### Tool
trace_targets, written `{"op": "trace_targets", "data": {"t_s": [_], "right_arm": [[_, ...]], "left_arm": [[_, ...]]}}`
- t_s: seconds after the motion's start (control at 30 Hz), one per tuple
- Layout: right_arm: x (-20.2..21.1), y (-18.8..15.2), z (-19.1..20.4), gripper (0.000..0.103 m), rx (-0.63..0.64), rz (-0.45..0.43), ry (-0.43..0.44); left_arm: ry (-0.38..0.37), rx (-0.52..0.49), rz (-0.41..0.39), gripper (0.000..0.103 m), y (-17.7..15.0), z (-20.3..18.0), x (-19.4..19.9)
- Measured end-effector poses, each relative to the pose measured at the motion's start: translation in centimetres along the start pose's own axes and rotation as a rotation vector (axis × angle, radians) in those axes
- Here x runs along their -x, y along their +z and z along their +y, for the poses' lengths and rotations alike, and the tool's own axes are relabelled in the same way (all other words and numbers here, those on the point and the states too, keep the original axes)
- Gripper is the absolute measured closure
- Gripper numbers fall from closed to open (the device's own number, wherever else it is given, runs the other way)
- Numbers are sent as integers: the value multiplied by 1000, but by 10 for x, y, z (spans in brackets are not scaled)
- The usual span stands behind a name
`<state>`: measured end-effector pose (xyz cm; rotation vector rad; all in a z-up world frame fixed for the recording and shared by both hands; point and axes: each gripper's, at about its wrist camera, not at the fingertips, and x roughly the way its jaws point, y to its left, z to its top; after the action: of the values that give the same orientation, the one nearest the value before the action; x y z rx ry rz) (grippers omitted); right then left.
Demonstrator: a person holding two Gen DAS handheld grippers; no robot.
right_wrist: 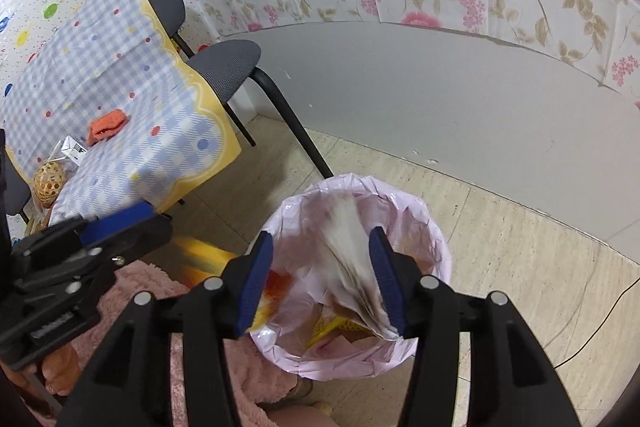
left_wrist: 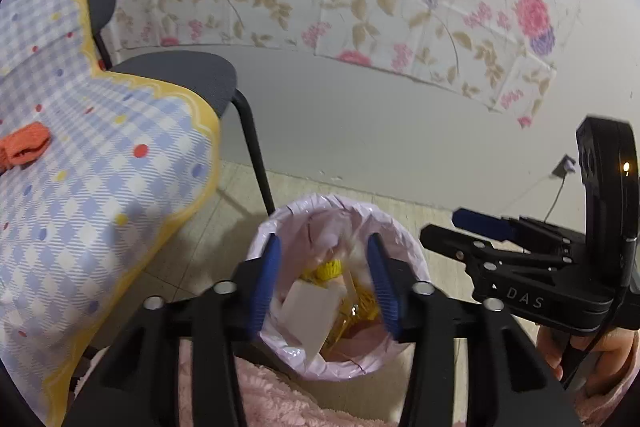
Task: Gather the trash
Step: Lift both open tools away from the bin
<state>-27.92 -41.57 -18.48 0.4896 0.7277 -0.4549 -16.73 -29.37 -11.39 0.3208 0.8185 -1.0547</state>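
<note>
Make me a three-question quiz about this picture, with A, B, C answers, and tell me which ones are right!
1. Where does the bin stand?
A. on the table
B. on the floor by the chair
C. on the chair

2. What colour is the bag in the bin?
A. pink
B. green
C. black

3. How are the jaws of the left gripper?
A. shut tight
B. gripping a cup
C. apart, gripping nothing

Answers:
1 B: it sits on the tiled floor next to a leg of the chair.
2 A: pale pink plastic folds over the rim.
3 C: a clear gap shows between the blue pads, with the bin below.
</note>
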Motion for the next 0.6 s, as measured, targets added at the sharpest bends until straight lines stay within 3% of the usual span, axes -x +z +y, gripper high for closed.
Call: {"op": "trace_targets", "data": {"t_s": [0.27, 0.4, 0.6], "right_arm": [[33, 14, 12, 53, 57, -115, -16], [52, 28, 36, 53, 125, -182, 12], [53, 57, 79, 53, 206, -213, 71]], "left_arm": [[84, 71, -82, 51, 7, 29, 36], [138, 80, -111, 51, 7, 40, 55], [240, 116, -149, 49, 10, 66, 87]]}}
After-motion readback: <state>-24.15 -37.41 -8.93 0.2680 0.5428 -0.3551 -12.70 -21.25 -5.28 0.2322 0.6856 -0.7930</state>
